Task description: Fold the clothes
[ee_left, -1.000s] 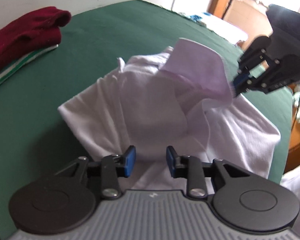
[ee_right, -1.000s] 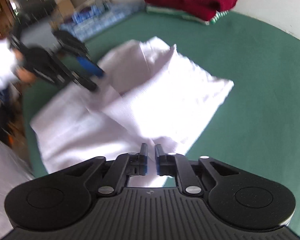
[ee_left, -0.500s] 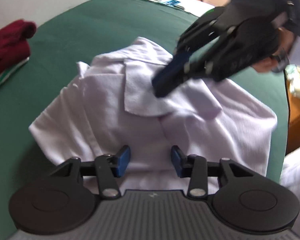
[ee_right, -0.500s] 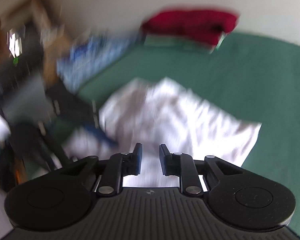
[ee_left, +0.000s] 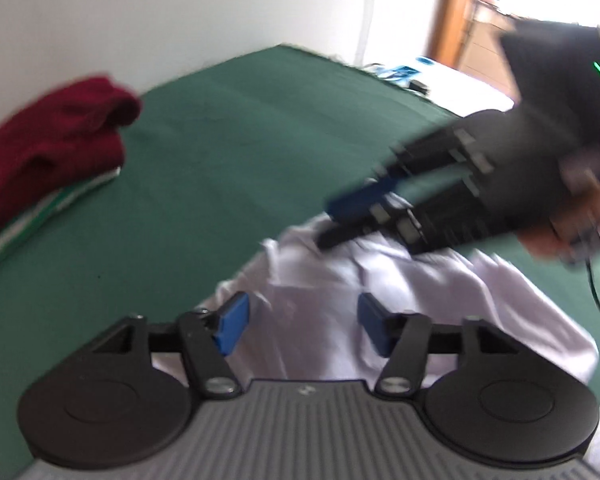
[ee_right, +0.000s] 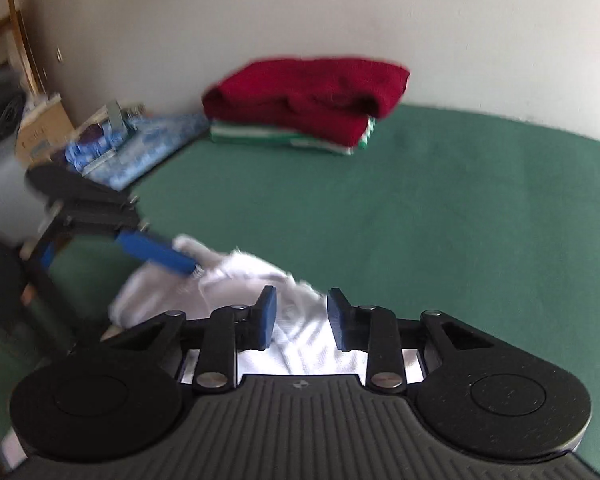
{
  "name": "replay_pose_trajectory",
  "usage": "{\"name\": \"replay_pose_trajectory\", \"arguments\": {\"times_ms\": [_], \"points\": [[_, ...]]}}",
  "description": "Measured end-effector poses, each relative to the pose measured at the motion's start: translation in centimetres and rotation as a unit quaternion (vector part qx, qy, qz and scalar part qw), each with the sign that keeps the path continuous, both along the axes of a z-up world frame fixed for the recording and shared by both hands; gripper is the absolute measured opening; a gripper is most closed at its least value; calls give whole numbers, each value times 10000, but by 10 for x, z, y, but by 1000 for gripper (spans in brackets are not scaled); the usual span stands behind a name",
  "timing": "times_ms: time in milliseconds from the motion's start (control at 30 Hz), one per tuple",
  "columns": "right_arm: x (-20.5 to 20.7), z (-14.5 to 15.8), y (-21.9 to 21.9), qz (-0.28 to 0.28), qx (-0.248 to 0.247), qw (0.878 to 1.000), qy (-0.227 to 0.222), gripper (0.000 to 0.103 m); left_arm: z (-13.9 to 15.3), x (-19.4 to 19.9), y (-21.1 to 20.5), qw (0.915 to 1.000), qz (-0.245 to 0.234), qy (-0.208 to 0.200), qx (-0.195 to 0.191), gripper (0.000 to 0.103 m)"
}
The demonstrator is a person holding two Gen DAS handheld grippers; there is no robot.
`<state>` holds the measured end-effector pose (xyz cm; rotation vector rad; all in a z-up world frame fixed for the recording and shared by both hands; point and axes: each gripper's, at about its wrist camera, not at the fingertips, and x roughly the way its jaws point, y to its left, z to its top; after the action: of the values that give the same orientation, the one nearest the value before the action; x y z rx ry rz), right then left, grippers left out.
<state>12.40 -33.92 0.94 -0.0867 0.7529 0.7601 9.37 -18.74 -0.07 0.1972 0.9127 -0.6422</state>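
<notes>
A white garment (ee_left: 400,300) lies crumpled on the green cloth-covered surface (ee_left: 228,152). My left gripper (ee_left: 302,328) hovers over its near part. Its jaws are opening, and cloth shows under the gap without either pad pressing on it. My right gripper (ee_left: 334,222), held in a hand, reaches in from the right with its tips at the garment's far edge. In the right wrist view the right gripper (ee_right: 302,320) is opening too, and the white garment (ee_right: 252,276) lies loose beneath it. One blue-padded finger (ee_right: 156,254) of the left gripper touches the garment's left end.
A folded red garment (ee_right: 308,96) rests on a green-and-white striped one (ee_right: 292,138) by the wall, also seen as the red garment (ee_left: 52,140) at the far left. Blue patterned items (ee_right: 140,148) and a cardboard box (ee_right: 40,132) lie beyond the surface's left edge.
The raised flap of the white garment has dropped from the right gripper and lies loose. Both grippers have opened wider and shifted toward the garment's far edge.
</notes>
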Motion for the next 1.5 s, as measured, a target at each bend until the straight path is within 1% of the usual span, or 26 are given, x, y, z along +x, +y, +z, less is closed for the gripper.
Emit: {"name": "replay_pose_trajectory", "arguments": {"times_ms": [67, 100, 200, 233, 300, 367, 433, 467, 567, 633, 700, 767, 833, 900, 967, 1000, 1033, 1100, 1167, 1200, 1267, 1300, 1367, 1400, 1433, 1500], "points": [[-6, -4, 1, 246, -215, 9993, 193, 28, -5, -15, -8, 9995, -311, -45, 26, 56], [-10, -4, -2, 349, -255, 9989, 194, 29, -7, -23, -12, 9988, -473, -76, 42, 59], [-21, -3, -13, 653, -363, 9970, 179, 29, -16, -55, -23, 9952, -909, -228, 300, 78], [-25, -3, -16, 755, -399, 9962, 174, 29, -16, -60, -24, 9942, -959, -312, 367, 78], [-24, 8, -24, 408, 251, 9985, 281, 29, -17, -69, -26, 9921, -1041, -490, 496, 78], [-18, 14, -19, 214, 525, 9982, 182, 27, -12, -64, -21, 9946, -874, -420, 367, 77], [-12, 19, -15, 23, 788, 9969, 76, 22, -9, -57, -19, 9959, -709, -435, 342, 76], [-12, 14, -8, 74, 751, 9971, 99, 21, -8, -53, -18, 9965, -627, -446, 333, 76], [-4, -2, 3, 170, 381, 9986, 330, 20, -2, -50, -3, 9974, -532, -453, 183, 77], [2, -14, 11, 233, 131, 9985, 485, 17, -5, -54, 8, 9984, -371, -371, 230, 77], [-6, -3, -3, 164, 358, 9979, 512, 17, -5, -59, 20, 9992, -207, -257, 219, 76], [-15, 8, -16, 92, 597, 9967, 535, 20, -4, -68, 32, 9998, -86, -155, 116, 75], [-24, 14, -27, 144, 731, 9951, 653, 22, -1, -75, 37, 9998, -138, -141, -85, 74], [-34, 14, -35, 336, 747, 9928, 877, 22, -7, -79, 34, 9997, -193, -45, -113, 74], [-34, 1, -31, 228, 265, 9942, 1013, 22, -20, -75, 28, 9997, -185, 129, 101, 74], [-34, -8, -31, 116, -14, 9948, 1014, 19, -23, -75, 27, 9997, -222, 58, 129, 75], [-34, -13, -34, 95, -22, 9954, 953, 14, -22, -76, 26, 9996, -232, 63, 152, 75], [-39, -10, -42, -20, 78, 9958, 912, 14, -17, -77, 25, 9995, -232, 103, 185, 75], [-45, -2, -43, -177, 102, 9959, 876, 18, -5, -90, 28, 9996, -266, -40, 117, 74], [-49, -2, -44, -125, 144, 9959, 887, 25, 1, -97, 29, 9995, -285, -117, 81, 75], [-59, -4, -47, -9, 230, 9956, 911, 25, 9, -108, 26, 9987, -434, -260, -68, 80], [-64, -5, -49, 50, 274, 9953, 923, 28, 7, -108, 20, 9985, -483, -229, -109, 83], [-74, -6, -52, 167, 361, 9947, 947, 30, -2, -105, 8, 9984, -542, -76, -119, 79], [-76, -10, -51, 166, 307, 9953, 903, 29, -10, -104, 4, 9984, -556, 61, -56, 76], [-77, -15, -50, 162, 248, 9959, 855, 26, -19, -103, 1, 9982, -570, 199, 11, 75], [-76, -14, -51, 60, 282, 9955, 900, 25, -25, -114, -2, 9980, -618, 103, 101, 78]]}}
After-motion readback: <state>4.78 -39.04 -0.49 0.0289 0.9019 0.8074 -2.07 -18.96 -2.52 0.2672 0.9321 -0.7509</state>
